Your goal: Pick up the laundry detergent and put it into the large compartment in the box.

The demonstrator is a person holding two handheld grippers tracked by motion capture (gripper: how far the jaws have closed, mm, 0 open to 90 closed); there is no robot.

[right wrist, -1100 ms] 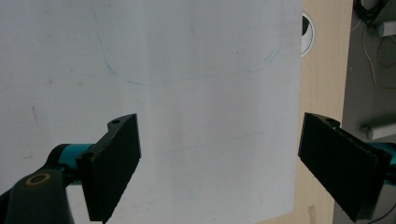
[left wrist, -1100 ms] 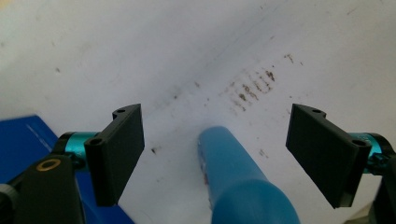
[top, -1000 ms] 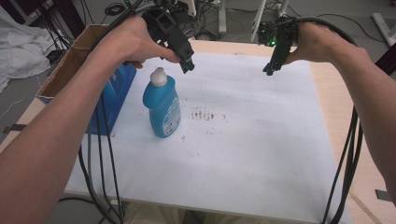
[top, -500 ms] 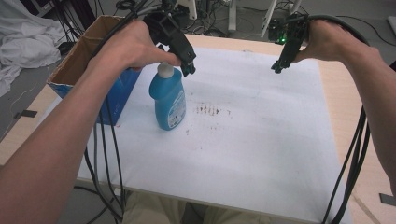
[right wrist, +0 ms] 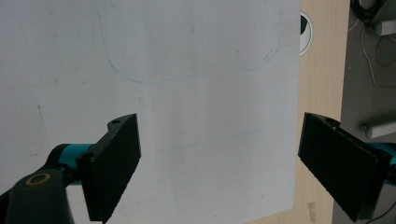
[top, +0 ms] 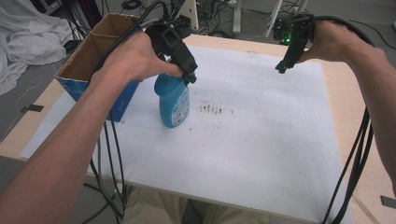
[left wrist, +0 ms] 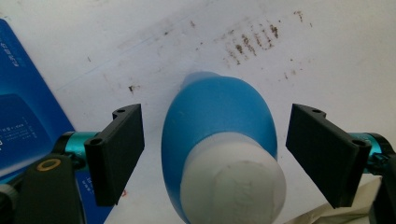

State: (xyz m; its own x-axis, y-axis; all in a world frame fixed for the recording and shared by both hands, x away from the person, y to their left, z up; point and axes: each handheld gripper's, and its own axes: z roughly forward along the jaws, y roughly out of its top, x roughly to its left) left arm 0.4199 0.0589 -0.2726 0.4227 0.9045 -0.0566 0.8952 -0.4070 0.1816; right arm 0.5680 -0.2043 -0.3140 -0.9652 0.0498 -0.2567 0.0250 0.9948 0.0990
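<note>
The left hand-held gripper [left wrist: 212, 154] hangs spread wide over the blue bottle [top: 173, 99], its jaws flanking the white cap [left wrist: 233, 182] without touching. At three o'clock, well apart, the right hand-held gripper [right wrist: 219, 168] gapes empty above the white sheet [top: 261, 140] on the worktop [top: 348, 98]. A cardboard box [top: 93, 56] sits at the bottle's nine o'clock.

Bright even light; soft shadows; close-ups perhaps slightly blurred.
</note>
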